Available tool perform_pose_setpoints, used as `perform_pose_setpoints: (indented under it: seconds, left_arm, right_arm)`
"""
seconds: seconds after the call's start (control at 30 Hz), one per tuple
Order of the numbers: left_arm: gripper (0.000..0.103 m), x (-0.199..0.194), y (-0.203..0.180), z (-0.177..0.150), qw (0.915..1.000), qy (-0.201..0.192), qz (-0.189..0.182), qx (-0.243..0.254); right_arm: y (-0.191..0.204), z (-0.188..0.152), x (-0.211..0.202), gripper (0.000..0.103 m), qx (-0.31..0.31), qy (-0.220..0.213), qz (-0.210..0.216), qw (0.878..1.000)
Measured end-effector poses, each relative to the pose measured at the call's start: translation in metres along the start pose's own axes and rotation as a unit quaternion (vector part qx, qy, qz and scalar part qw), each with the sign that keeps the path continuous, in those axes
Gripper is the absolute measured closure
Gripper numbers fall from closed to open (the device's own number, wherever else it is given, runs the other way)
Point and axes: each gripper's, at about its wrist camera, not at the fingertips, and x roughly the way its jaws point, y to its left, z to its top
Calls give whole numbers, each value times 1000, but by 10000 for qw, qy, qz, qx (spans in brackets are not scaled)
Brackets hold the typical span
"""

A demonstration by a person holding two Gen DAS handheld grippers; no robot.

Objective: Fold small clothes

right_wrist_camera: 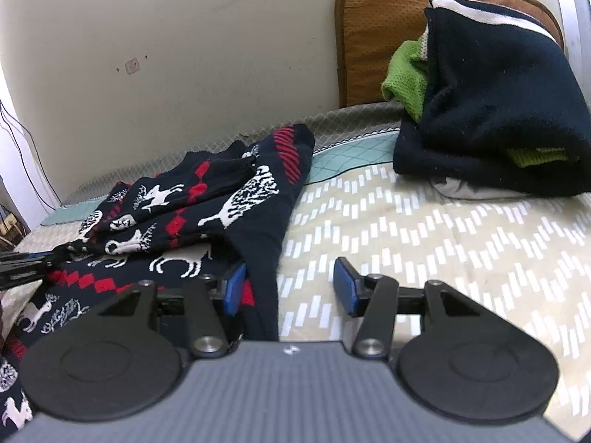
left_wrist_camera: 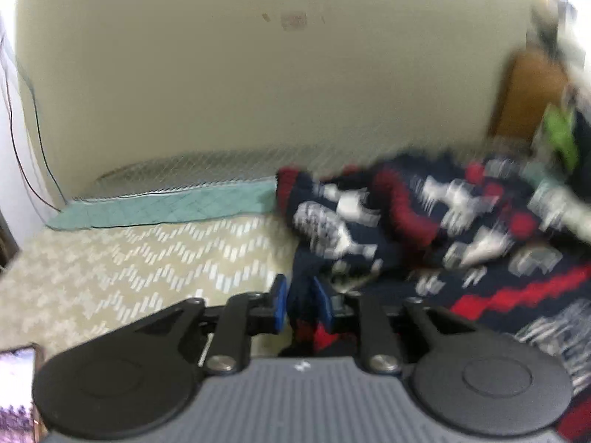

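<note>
I am only partway through. The sweater (right_wrist_camera: pixel 207 203) lies on the bed (right_wrist_camera: pixel 443 258), bunched and half folded. My left fingers (left_wrist_camera: pixel 300 304) pinch its edge. My right fingers (right_wrist_camera: pixel 290 288) are spread, with a fold between them. A clothes pile (right_wrist_camera: pixel 491 118) sits well apart, not blocking.
</note>
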Motion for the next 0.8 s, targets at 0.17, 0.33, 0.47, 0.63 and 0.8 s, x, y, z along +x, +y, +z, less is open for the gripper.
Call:
perform_pose_setpoints:
  seconds: [0.17,0.33,0.47,0.63,0.8]
  left_arm:
    - [84,-7,14,33,9981,-282,-321,-452]
    - [85,33,-18,50,9983,-233,-522,79]
    - [85,70,-26,32,9990,214,-219,333]
    - [87,69,-25,20,9985,137,-194,491]
    - [87,72,-36,17,9969,112,7,781]
  right_arm:
    - [8,8,-15,49,-105,-655,29,9978]
    - [57,34,12,50,-1158,-370,135,9925]
    - [72,39,51,51,-1763,102,-359,9836]
    - [18,37,54,43,-779,218,-726,9941]
    - [34,29,32,46,-1172,-129,-834,9895]
